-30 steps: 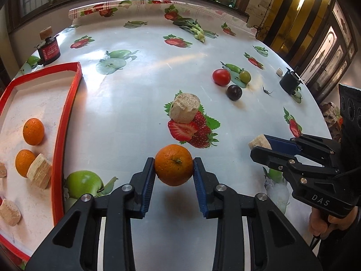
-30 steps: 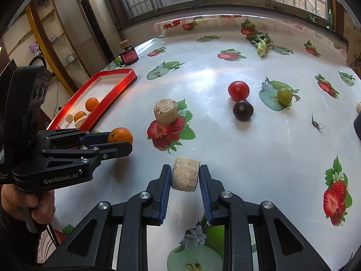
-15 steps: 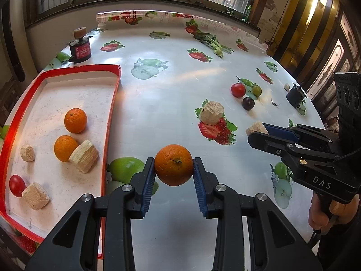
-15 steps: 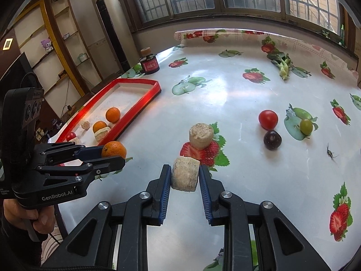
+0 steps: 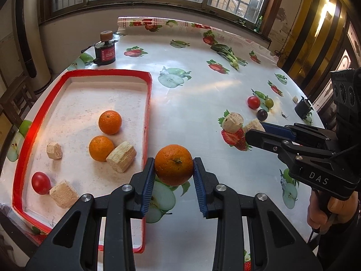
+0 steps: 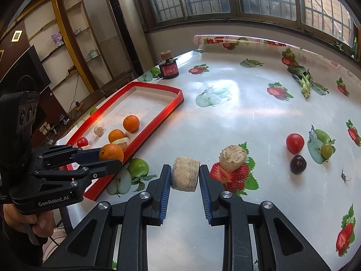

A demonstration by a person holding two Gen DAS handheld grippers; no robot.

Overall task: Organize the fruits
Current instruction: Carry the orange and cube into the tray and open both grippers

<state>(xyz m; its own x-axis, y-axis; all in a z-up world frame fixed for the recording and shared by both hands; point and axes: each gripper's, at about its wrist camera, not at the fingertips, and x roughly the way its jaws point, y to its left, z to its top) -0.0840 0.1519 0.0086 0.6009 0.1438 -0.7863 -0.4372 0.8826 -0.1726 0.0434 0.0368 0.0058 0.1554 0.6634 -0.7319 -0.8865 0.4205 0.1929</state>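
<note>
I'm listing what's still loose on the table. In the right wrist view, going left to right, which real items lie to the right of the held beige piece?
Beige chunk on the strawberry print → red tomato → dark plum → green grape-like fruit.

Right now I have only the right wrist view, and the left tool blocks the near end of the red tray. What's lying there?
Observer: A red tomato right beside a tan chunk, both inside the red tray.
Operator: Does the left tool hold its orange squarely?
Observer: Yes, both pads press its opposite sides.
Operator: Anything past the dark plum?
Observer: A small black device near the table edge.
</note>
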